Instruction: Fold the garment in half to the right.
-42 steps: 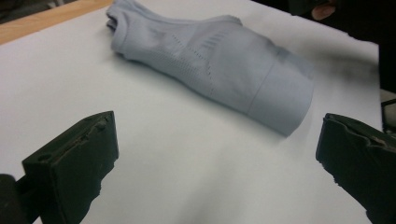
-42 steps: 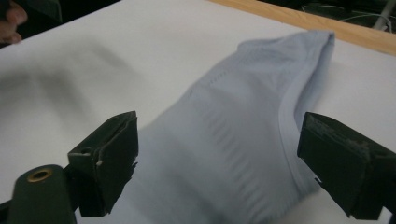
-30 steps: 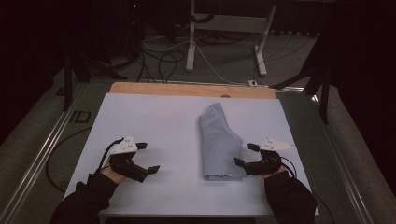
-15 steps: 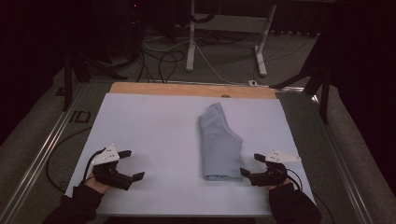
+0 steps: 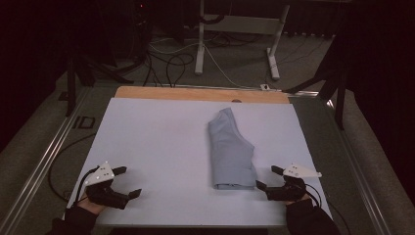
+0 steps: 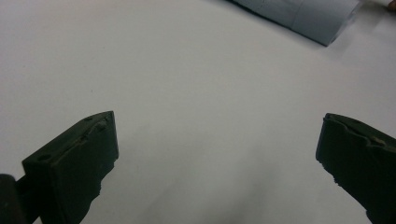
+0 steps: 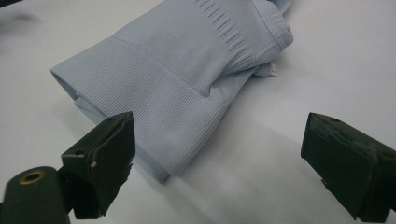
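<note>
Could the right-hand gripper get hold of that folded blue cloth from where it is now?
Probably yes. The right gripper sits open just beside the near end of the folded blue cloth, with bare white table cover between them and nothing in the way.

A white sheet (image 5: 156,147) covers most of the counter (image 5: 195,93), whose bare wooden strip shows along the far edge. Metal rails (image 5: 44,161) run down both sides. Beyond it, on the grey floor (image 5: 235,68), black cables (image 5: 171,63) lie in loops beside a white stand (image 5: 200,39) with two legs. The background is dark.
</note>
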Available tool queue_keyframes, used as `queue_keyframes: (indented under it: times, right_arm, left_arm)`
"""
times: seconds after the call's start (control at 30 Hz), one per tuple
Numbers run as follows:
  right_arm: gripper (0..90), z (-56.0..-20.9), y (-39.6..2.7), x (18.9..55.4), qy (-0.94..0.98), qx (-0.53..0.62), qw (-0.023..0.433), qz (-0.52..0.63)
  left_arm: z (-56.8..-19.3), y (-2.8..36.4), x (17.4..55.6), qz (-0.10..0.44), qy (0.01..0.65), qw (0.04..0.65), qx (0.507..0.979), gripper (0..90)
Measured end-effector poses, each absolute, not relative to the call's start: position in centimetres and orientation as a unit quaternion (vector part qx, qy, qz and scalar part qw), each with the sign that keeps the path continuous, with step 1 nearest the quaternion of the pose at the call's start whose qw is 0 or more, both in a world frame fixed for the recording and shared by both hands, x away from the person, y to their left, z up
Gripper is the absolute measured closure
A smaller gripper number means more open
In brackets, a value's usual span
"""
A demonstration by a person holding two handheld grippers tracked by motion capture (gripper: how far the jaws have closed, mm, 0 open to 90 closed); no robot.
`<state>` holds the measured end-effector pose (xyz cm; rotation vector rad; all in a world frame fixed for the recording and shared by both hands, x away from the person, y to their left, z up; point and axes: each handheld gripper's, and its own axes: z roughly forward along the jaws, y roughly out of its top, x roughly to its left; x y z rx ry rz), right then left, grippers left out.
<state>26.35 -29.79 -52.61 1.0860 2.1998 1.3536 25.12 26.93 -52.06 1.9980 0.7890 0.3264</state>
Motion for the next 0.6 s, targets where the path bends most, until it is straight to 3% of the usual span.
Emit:
queue_keyframes:
  times: [0.6]
  right_arm:
    - [10.1, -52.7, -29.16, 26.26, 0.784, 0.374, 0.184, 0.46]
  left_arm:
    - [-52.2, 26.84, 25.07, 0.143, 0.322, 0.461, 0.814, 0.0]
